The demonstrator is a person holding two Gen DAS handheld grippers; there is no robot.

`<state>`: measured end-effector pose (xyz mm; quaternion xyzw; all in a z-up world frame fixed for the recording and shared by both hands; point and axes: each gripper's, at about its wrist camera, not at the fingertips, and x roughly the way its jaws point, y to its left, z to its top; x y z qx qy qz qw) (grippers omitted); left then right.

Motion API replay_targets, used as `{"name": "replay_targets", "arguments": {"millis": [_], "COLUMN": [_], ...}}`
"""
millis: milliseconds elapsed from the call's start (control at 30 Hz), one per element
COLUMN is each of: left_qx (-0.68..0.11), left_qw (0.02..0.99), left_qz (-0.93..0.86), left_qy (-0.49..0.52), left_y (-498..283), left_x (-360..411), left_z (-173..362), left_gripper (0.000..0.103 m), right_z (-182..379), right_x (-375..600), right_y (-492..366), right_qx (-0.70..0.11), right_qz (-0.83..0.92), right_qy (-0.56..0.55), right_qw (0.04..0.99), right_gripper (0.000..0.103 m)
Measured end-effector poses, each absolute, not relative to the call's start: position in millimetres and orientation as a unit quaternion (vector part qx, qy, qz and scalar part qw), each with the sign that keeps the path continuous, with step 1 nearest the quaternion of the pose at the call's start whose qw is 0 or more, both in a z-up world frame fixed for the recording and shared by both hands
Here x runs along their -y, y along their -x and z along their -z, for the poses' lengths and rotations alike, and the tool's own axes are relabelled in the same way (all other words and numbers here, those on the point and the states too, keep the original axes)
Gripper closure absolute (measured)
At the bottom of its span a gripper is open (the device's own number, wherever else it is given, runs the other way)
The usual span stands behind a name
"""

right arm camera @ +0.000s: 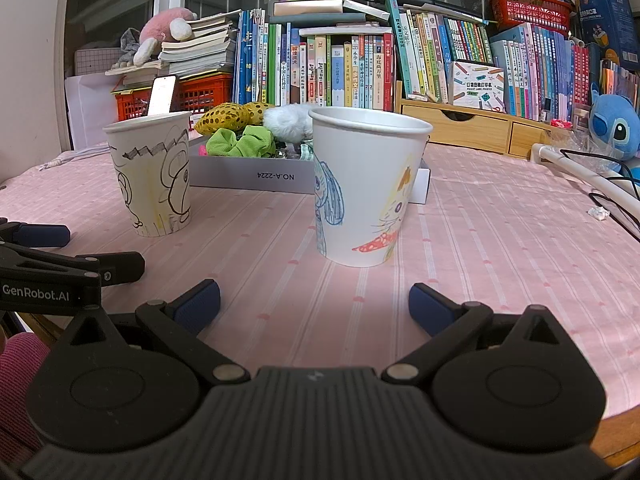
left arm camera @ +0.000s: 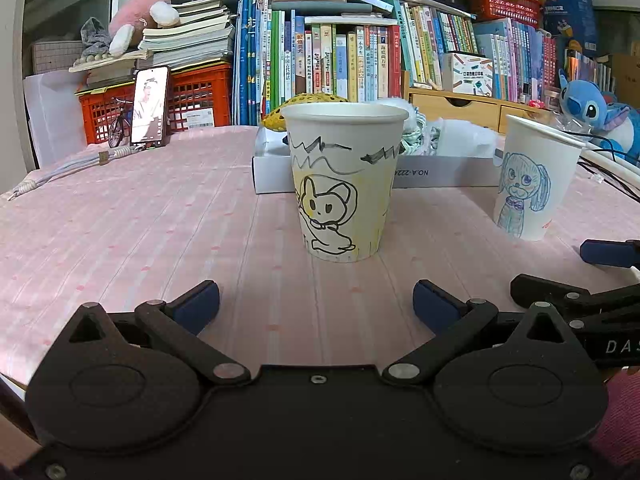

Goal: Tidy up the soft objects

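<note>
A white shallow box [right arm camera: 256, 178] at the back of the pink table holds soft items: a green scrunchie [right arm camera: 240, 142], yellow sequinned ones [right arm camera: 224, 118] and a white fluffy one [right arm camera: 288, 120]. In front stand two drawn-on paper cups: a yellowish cup [left arm camera: 344, 184] [right arm camera: 150, 172] on the left and a white cup with a blue dog [left arm camera: 536, 176] [right arm camera: 366, 188] on the right. My left gripper [left arm camera: 316, 306] is open and empty, facing the yellowish cup. My right gripper [right arm camera: 314, 306] is open and empty, facing the white cup. Each gripper shows at the edge of the other's view.
Behind the box stand rows of books, red crates [left arm camera: 188, 100], a propped phone [left arm camera: 150, 106] and a wooden drawer unit [right arm camera: 460, 124]. A blue plush [right arm camera: 614, 128] and cables [right arm camera: 616, 184] lie at the right. A pink plush [left arm camera: 138, 16] rests on stacked books. A cord [left arm camera: 60, 172] lies at far left.
</note>
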<state>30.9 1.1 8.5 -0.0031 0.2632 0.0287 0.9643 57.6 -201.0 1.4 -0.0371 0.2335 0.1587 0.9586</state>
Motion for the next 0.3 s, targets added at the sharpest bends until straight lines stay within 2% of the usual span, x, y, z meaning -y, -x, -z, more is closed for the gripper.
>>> {"name": "replay_targets", "arguments": {"millis": [300], "left_qx": [-0.263], "left_qw": [0.965], "left_qz": [-0.028], "left_qy": [0.003], "left_y": [-30.8], "left_x": [-0.8], "left_z": [-8.4], "left_gripper": [0.0], "right_z": [-1.5], "right_x": [201.1], "right_y": [-57.6], "right_qx": [-0.234], "right_qz": [-0.159], "right_qy": [0.037], "right_qw": [0.959], "right_gripper": [0.0]}}
